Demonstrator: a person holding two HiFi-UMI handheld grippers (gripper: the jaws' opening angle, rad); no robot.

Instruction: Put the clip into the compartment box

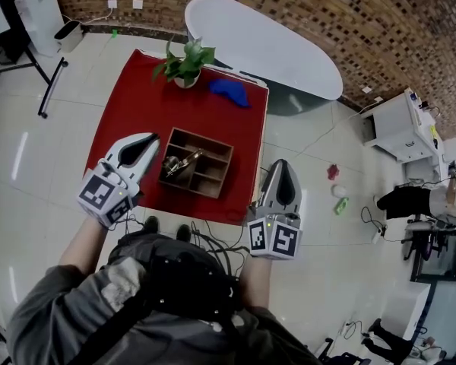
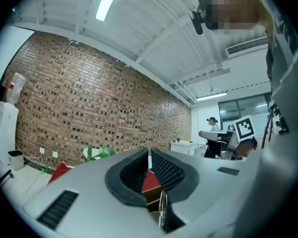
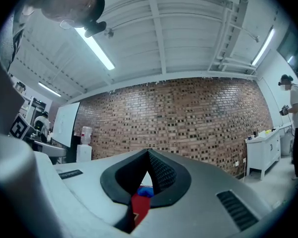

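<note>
The wooden compartment box (image 1: 213, 175) stands on the red table (image 1: 140, 97). A metal clip (image 1: 174, 166) lies in the box's left half; I cannot tell which cell. My left gripper (image 1: 156, 138) hovers just left of the box with its tips drawn together and nothing between them. In the left gripper view, the left gripper (image 2: 149, 155) shows only a sliver between its pads, and the clip (image 2: 162, 208) appears below them. My right gripper (image 1: 281, 163) hangs off the table's right edge, shut and empty. The right gripper view shows the right gripper (image 3: 148, 153) with its tips meeting.
A potted plant (image 1: 185, 63) and a blue object (image 1: 229, 91) sit at the table's far side. Behind it is a white oval table (image 1: 273, 48). Cables trail across the floor by my feet, and a white cabinet (image 1: 401, 126) stands to the right.
</note>
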